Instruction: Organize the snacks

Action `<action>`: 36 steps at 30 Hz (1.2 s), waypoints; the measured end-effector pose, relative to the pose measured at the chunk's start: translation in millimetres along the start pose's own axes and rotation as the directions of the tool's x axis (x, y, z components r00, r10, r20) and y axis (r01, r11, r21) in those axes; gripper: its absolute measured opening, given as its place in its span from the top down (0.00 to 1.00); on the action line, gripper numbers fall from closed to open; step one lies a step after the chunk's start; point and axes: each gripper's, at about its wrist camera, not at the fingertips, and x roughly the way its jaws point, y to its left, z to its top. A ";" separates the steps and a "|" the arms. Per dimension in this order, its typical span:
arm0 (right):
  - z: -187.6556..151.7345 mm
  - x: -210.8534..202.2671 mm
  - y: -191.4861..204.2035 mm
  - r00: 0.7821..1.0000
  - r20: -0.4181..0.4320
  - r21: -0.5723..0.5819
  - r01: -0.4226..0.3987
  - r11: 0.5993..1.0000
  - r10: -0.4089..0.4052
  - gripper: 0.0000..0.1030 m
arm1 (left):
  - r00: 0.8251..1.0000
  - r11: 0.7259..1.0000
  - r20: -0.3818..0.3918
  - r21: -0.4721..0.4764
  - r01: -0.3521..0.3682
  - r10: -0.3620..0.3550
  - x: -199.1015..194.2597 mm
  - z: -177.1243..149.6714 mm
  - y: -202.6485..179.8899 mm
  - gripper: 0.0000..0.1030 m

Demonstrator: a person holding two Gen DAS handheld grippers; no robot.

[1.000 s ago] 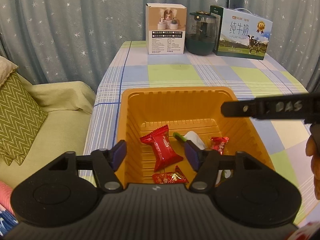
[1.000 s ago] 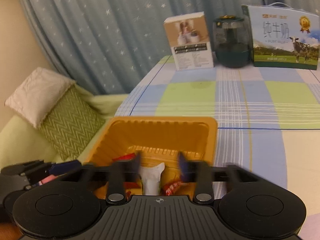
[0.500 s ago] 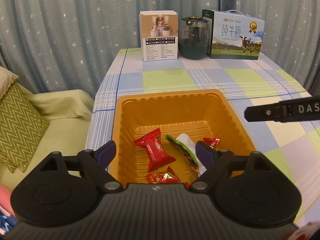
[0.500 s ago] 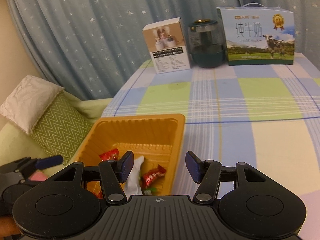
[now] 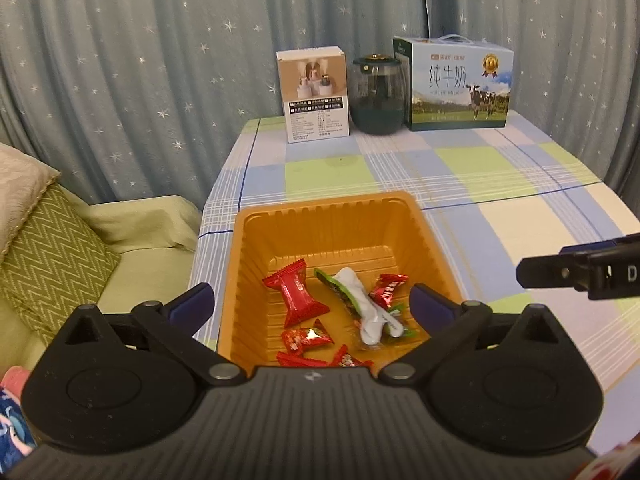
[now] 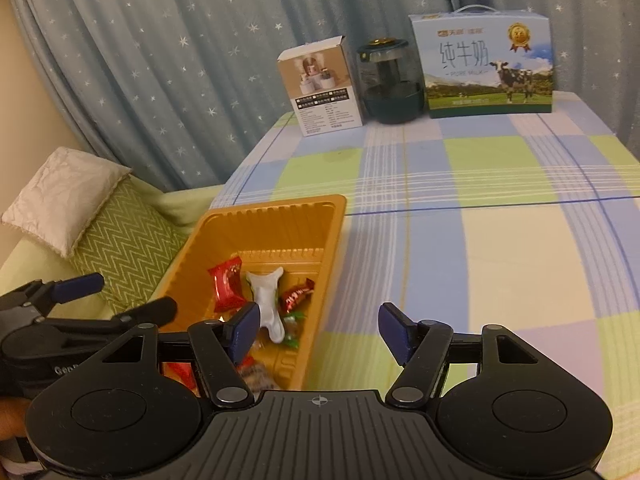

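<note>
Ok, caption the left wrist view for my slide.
Left gripper, opening and empty, above orange tray of wrapped snacks.

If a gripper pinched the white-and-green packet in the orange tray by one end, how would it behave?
The white-and-green packet lies bent and crinkled over other sweets, so it would probably flop. Its thin film suggests little weight, and it may slip. The orange tray looks thin-walled and could shift.

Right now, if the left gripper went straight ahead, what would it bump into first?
Probably the snacks in the orange tray: the left gripper, jaws opening and empty, points at the white-green packet, though depth is unclear.
</note>
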 end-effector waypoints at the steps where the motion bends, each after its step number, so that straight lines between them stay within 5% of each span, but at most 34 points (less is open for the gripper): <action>1: -1.2 -7.9 -1.7 1.000 0.007 -0.003 -0.004 1.000 0.004 0.35 | 1.000 1.000 0.007 -0.006 -0.004 0.004 -7.3 0.7 -3.7 0.00; 18: -40.3 -93.5 -1.4 0.999 0.041 -0.023 -0.015 1.000 0.016 0.23 | 0.998 0.995 0.039 -0.088 -0.036 0.039 -117.1 -22.4 -32.8 0.00; 36: -96.1 -148.4 43.2 0.993 0.069 -0.092 0.099 0.991 -0.093 0.18 | 0.999 0.981 0.001 -0.193 -0.034 0.035 -173.8 -70.9 -17.6 0.00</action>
